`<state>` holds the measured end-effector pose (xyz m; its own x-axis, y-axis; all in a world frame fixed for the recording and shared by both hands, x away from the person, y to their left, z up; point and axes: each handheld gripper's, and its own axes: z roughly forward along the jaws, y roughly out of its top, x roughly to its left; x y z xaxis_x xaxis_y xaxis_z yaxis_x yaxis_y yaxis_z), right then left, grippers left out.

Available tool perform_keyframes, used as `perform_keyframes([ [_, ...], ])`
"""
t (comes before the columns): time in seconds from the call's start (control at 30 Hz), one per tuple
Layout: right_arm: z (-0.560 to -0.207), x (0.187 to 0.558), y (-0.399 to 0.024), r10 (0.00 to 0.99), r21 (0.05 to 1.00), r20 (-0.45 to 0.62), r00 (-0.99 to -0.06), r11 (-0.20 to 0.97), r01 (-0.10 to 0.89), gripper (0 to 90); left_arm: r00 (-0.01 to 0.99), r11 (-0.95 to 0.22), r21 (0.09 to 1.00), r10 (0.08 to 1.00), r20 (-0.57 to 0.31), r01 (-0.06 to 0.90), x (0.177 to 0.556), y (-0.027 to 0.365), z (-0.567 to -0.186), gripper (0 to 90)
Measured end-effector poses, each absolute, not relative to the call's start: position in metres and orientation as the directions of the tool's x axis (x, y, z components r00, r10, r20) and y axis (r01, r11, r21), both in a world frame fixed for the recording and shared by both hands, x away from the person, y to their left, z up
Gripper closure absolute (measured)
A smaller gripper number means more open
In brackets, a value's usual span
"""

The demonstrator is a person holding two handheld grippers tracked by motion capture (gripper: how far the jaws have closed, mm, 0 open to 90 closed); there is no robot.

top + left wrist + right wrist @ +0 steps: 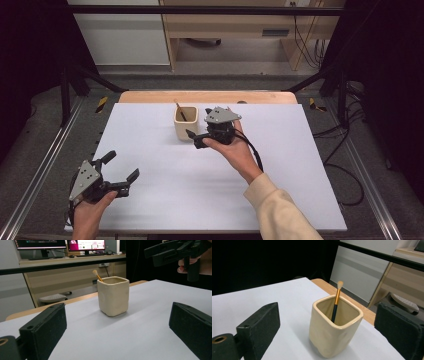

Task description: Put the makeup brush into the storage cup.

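A cream square cup [185, 122] stands upright near the far edge of my white table [280, 190]; a small brush [336, 301] leans inside it, bristles up; my right gripper [197, 138] hovers just beside the cup, jaws spread wide and empty; my left gripper [121, 172] sits well apart at the near left corner, jaws likewise spread, holding nothing.

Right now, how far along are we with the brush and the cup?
Done: the brush stands inside the cream cup, leaning on its rim with the bristles up. In hand: nothing is gripped; the right hand-held gripper hovers open just beside the cup, and the left hand-held gripper waits open near the table's front corner. Left: only backing the right hand away, if the brush was meant to go in.
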<state>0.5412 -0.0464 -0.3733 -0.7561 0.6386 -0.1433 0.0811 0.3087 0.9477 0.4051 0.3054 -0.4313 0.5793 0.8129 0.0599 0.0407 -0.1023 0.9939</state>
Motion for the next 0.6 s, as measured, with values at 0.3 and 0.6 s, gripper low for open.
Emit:
perform_keyframes([
  [0.3,-0.372,0.540,-0.055,0.647,0.944,-0.140,-0.750,0.315,0.095,6.5,0.579,-0.104,0.994,0.813,0.062,0.041,0.405,0.306,-0.431,0.5],
  [0.6,-0.373,0.535,-0.066,0.656,0.946,-0.141,-0.741,0.310,0.095,6.6,0.578,-0.106,0.994,0.813,0.063,0.041,0.405,0.306,-0.432,0.4],
])
